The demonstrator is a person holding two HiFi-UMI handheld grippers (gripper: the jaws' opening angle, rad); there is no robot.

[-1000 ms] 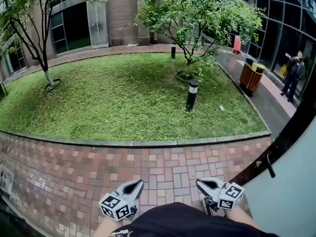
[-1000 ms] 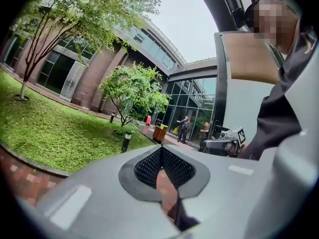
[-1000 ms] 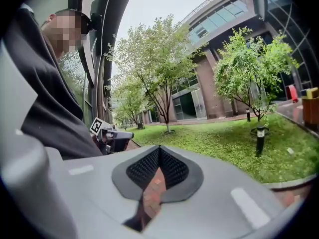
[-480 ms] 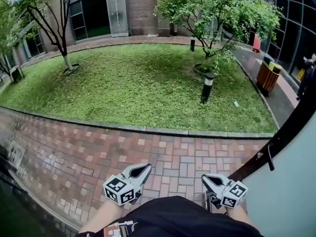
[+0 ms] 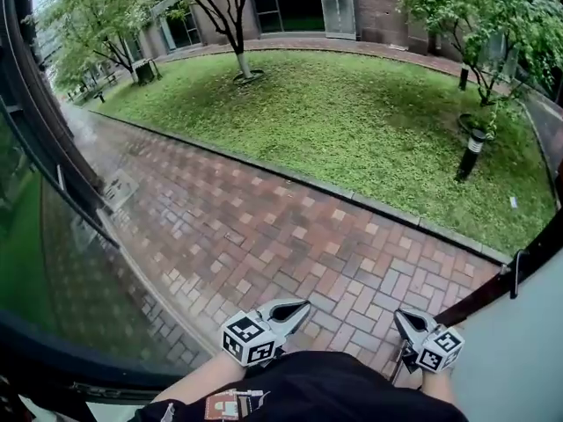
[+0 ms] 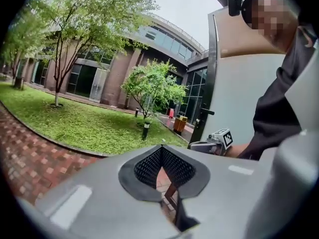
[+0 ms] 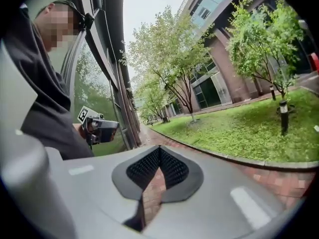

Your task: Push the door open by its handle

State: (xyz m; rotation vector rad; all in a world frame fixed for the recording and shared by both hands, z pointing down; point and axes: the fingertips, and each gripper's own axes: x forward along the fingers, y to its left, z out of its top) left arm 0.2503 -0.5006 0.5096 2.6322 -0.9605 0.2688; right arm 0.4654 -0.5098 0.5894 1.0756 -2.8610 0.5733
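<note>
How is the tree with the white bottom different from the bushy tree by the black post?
The white-bottomed tree shows a long, bare, forked trunk, white at the foot; the bushy tree has leaves hanging low over a short trunk. The white-bottomed tree stands near the far edge of the lawn, the bushy tree at its right side beside the black post. Both grow out of the same lawn.

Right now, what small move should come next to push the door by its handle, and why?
Probably swing the right gripper rightward and forward to the door handle. Its jaws are shut with nothing between them, it is the gripper nearer the door, and the handle juts from the door's dark edge, untouched and clear of that gripper.
</note>
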